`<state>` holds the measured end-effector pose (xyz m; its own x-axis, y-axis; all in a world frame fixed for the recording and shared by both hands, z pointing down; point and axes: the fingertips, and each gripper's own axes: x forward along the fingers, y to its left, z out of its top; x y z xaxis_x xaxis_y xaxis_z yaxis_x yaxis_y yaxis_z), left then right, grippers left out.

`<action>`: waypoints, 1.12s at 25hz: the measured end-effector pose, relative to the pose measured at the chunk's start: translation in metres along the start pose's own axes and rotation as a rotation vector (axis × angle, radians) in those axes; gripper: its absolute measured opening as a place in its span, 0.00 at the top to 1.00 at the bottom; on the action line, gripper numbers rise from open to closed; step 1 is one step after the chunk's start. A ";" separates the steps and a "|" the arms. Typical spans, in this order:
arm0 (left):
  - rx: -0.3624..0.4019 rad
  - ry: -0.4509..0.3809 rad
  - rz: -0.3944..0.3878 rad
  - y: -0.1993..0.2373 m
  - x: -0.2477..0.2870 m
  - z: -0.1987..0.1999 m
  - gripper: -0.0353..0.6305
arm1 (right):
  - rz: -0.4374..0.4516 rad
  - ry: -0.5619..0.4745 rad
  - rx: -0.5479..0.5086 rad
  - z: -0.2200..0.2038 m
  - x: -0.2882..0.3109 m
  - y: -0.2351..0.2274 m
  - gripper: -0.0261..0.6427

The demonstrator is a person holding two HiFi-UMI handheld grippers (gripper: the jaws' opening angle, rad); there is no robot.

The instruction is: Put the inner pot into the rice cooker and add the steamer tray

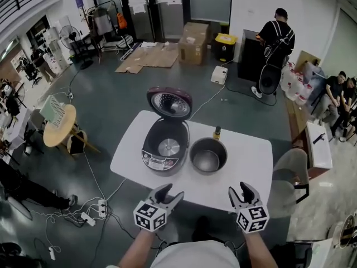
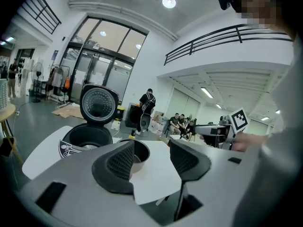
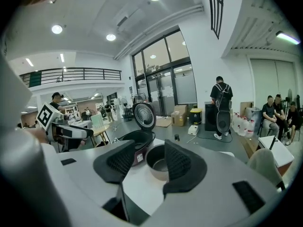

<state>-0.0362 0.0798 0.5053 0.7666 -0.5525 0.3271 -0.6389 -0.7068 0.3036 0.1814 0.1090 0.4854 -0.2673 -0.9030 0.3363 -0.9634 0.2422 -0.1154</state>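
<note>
A dark maroon rice cooker (image 1: 165, 147) stands on the white table (image 1: 245, 149) with its lid (image 1: 169, 102) swung up and its cavity bare. Just to its right sits the grey metal inner pot (image 1: 208, 156), upright. My left gripper (image 1: 170, 196) hovers over the table's near edge, open, with nothing between its jaws. My right gripper (image 1: 244, 193) is beside it at the same edge, also open and holding nothing. In the left gripper view the cooker (image 2: 87, 137) and pot (image 2: 140, 151) lie ahead of the gripper (image 2: 151, 160). The right gripper view shows the pot (image 3: 158, 161) straight ahead between the jaws of the gripper (image 3: 149, 162).
A small dark bottle (image 1: 216, 132) stands behind the pot. A grey chair (image 1: 290, 169) is at the table's right end. On the left is a round wooden table (image 1: 58, 124), with cables (image 1: 92, 208) on the floor near it. People stand and sit far off at the back right.
</note>
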 end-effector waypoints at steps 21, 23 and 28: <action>-0.052 0.121 0.135 0.034 0.123 -0.007 0.55 | 0.101 0.120 0.044 -0.026 0.095 -0.091 0.65; -0.058 0.137 0.140 0.040 0.134 -0.010 0.55 | 0.099 0.135 0.049 -0.031 0.103 -0.095 0.65; -0.066 0.174 0.143 0.057 0.159 -0.019 0.53 | 0.083 0.158 0.064 -0.039 0.123 -0.103 0.65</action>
<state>0.0481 -0.0396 0.5916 0.6490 -0.5566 0.5186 -0.7476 -0.5929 0.2992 0.2474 -0.0131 0.5750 -0.3505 -0.8127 0.4655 -0.9359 0.2857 -0.2060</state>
